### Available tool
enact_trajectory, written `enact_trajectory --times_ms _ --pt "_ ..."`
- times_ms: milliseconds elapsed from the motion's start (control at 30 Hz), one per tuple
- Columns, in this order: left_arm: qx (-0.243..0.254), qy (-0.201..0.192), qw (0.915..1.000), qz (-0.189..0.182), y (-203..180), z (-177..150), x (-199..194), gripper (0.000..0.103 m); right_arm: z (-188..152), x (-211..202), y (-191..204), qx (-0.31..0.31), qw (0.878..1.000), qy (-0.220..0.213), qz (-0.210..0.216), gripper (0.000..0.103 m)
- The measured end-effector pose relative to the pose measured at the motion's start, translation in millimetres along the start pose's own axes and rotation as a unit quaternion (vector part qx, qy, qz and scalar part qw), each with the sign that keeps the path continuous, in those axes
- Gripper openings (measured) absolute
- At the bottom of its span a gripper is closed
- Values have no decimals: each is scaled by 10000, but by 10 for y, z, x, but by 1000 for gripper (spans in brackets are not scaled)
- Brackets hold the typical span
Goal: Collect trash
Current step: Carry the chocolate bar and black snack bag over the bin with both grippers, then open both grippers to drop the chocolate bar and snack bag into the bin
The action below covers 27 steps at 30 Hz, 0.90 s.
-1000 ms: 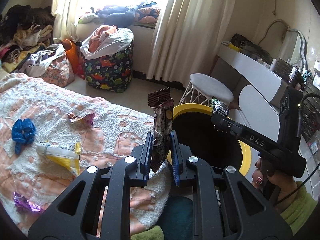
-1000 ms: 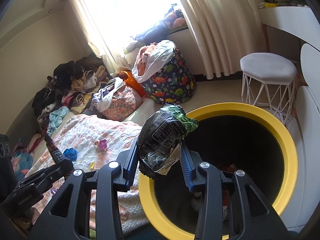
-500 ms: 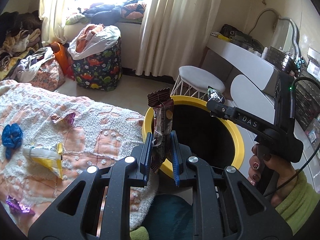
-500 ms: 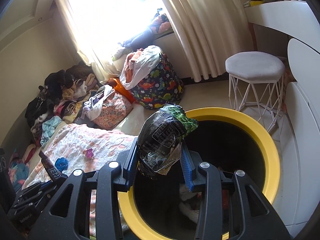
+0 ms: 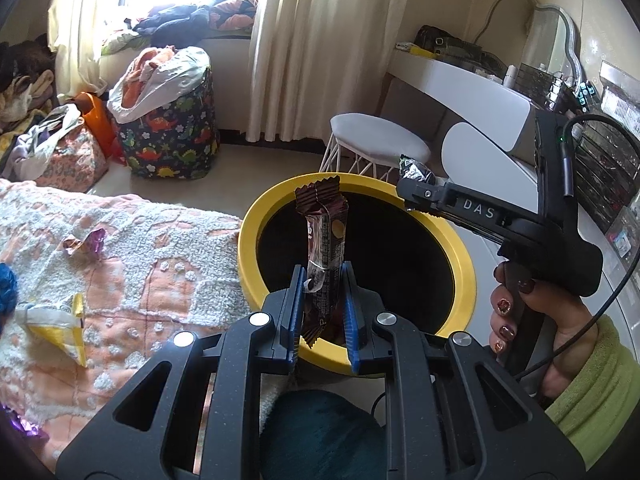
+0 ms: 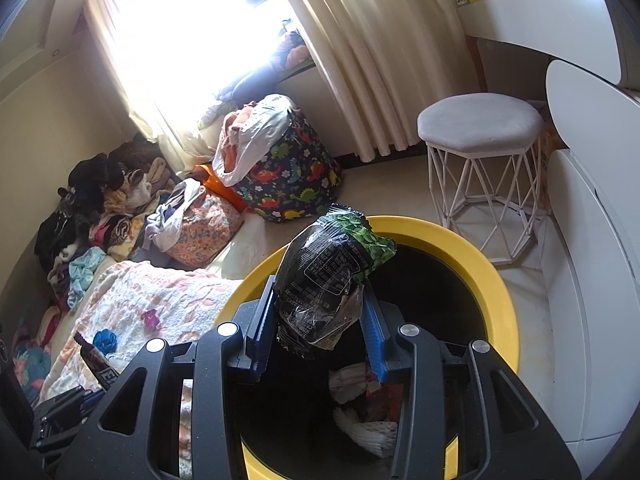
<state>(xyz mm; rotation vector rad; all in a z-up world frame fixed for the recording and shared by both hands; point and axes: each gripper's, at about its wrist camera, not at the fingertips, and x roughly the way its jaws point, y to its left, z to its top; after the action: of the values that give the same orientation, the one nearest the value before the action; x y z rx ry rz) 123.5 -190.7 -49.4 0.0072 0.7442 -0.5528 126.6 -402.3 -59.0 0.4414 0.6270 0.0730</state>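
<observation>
White "DAS" lettering marks the right gripper (image 5: 414, 194) body.

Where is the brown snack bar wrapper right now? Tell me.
In the left wrist view the brown snack bar wrapper stands upright, pinched in the left gripper, over the near rim of the yellow-rimmed bin, right of the bed blanket.

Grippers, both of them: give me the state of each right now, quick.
Left gripper: closed on the brown snack-bar wrapper, by the yellow-rimmed bin.
Right gripper: closed on the crumpled black-and-green snack bag, above the bin.
</observation>
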Motion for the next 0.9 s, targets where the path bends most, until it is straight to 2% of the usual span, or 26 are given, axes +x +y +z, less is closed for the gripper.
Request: enact_trajectory --times_ms 533,700,767,833,900 --pt "128 338 9992 -148 -102 8 483 12 -30 117 -196 294 9993 200 -118 38" --pt "38 331 9994 -127 -65 39 599 13 -31 117 -245 405 9989 199 -107 44" --pt "-50 296 9995 -58 -41 44 611 27 -26 122 -273 464 9987 188 -94 52" --pt "-163 209 9996 -12 -15 51 587 67 -25 114 -281 509 9985 164 -78 57" --pt "-229 113 9997 4 15 50 545 73 -22 110 -281 512 9986 145 -70 63"
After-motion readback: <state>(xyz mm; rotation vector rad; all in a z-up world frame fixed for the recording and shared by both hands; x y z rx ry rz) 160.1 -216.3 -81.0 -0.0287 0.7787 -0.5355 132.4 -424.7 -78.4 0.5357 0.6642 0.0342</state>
